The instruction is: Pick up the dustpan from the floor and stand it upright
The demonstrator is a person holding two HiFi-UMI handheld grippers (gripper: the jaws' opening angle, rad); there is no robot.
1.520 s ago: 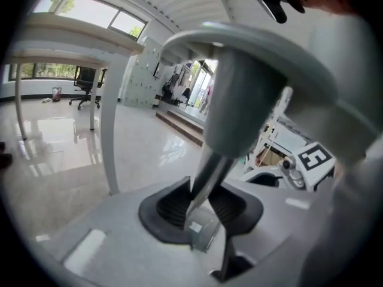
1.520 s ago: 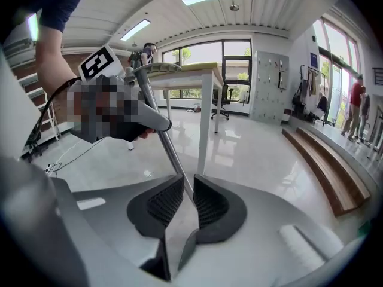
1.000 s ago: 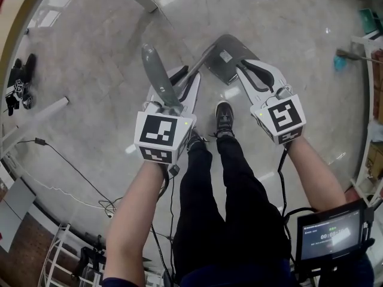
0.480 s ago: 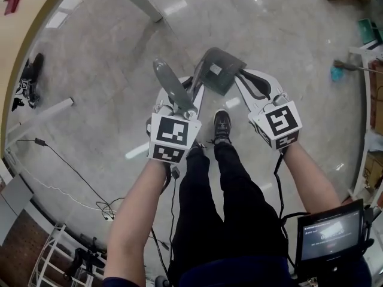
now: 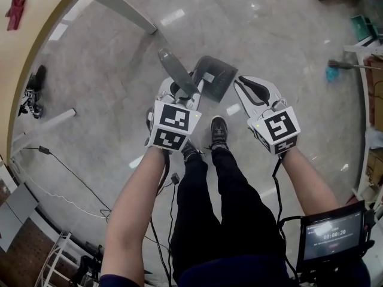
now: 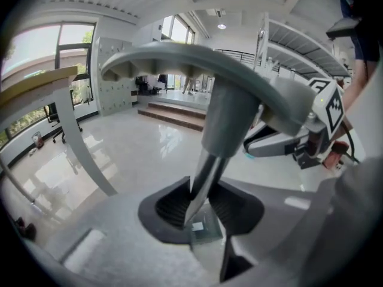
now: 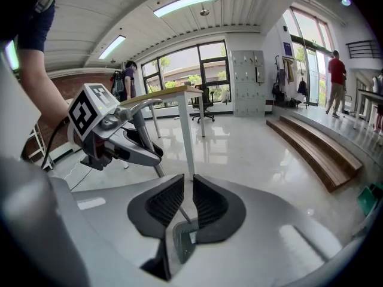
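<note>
Clamping dustpan shaft with left gripper, right gripper narrowly parted, empty

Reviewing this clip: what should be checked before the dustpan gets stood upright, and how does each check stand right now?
1. Left gripper clamped on the metal pole of the grey long-handled dustpan: ok.
2. Right gripper free, jaws a slit apart, nothing between them: ok.
3. Pole upright: not ok, tilted.
4. Dustpan clear of the glossy marble floor: cannot tell.
5. Dustpan apart from the white table leg: ok.
</note>
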